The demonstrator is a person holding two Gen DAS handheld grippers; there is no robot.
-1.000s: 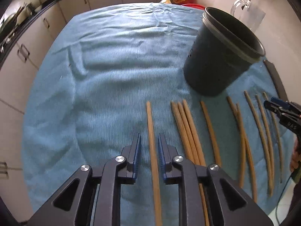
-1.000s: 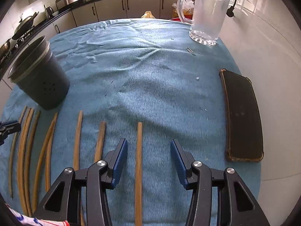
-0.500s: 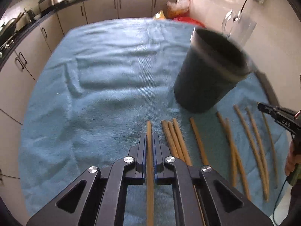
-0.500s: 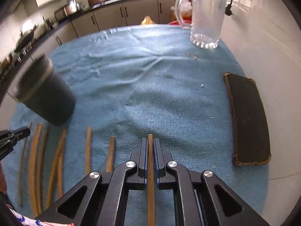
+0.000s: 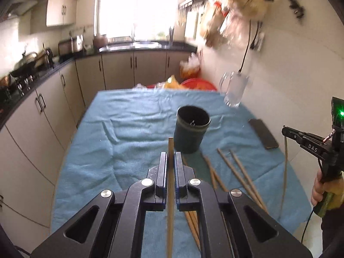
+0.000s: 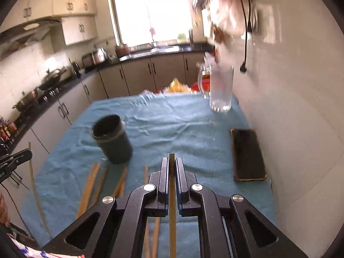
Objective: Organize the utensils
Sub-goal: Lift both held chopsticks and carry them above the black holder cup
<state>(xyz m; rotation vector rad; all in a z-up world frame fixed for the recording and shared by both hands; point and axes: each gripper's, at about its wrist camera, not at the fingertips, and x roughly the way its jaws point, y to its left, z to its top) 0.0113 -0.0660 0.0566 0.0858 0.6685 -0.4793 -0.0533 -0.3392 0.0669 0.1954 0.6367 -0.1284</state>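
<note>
My left gripper (image 5: 171, 158) is shut on a wooden chopstick (image 5: 170, 195) and holds it lifted above the blue cloth, its tip pointing toward the dark utensil cup (image 5: 192, 135). My right gripper (image 6: 171, 163) is shut on another wooden chopstick (image 6: 172, 204), also lifted, with the cup (image 6: 112, 139) ahead to its left. Several chopsticks (image 5: 238, 172) lie on the cloth in front of the cup; they also show in the right wrist view (image 6: 90, 185). The right gripper shows at the left view's right edge (image 5: 286, 131) with its chopstick hanging down.
A black phone (image 6: 247, 154) lies near the wall on the right of the blue cloth (image 6: 172, 124). A glass pitcher (image 6: 220, 88) stands at the far right of the table. Kitchen cabinets and counter run along the left and back.
Both grippers closed on a chopstick each, then lifted them off the cloth and tilted up, so the views now look across the table into the kitchen.
</note>
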